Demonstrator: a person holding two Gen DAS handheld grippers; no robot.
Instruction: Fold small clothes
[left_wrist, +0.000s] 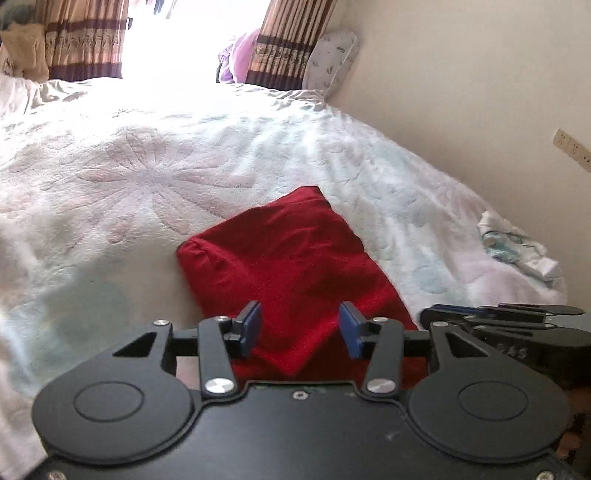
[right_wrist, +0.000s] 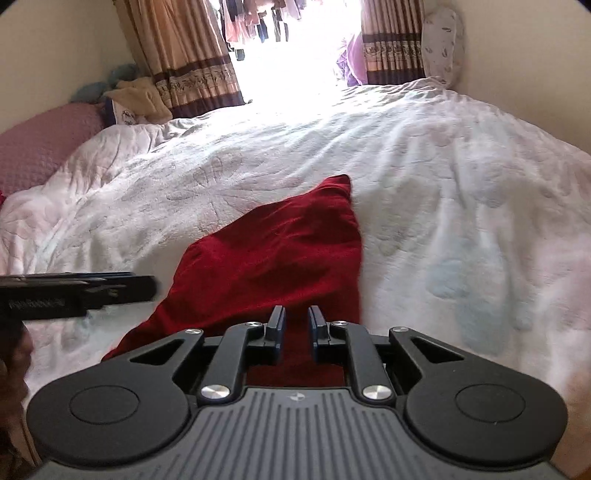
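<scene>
The red garment (left_wrist: 291, 266) lay on the white quilted bed (left_wrist: 147, 177), near its front edge and toward the right side, already doubled into a rough rectangle with one corner pointing toward the curtained window (right_wrist: 295, 55). The left hand-held gripper (left_wrist: 300, 330) hovered over the near end of the garment with its blue pads spread wide and nothing between them. The right hand-held gripper (right_wrist: 297, 328) was positioned over the same near end, its jaws nearly together with a narrow gap showing; whether cloth was caught low between them could not be determined from either view. A second small piece of pale clothing (left_wrist: 517, 247) lay crumpled close to the bed's right edge by the wall. The garment appeared to be soft, light knit fabric: it would likely drape and sag when lifted, offer no stiffness, and slide little on the textured quilt. A sound grasp would probably be taken at the two near corners, pinching all layers together so the fold stayed aligned. A grasp on a single layer would likely pull the existing fold open.
</scene>
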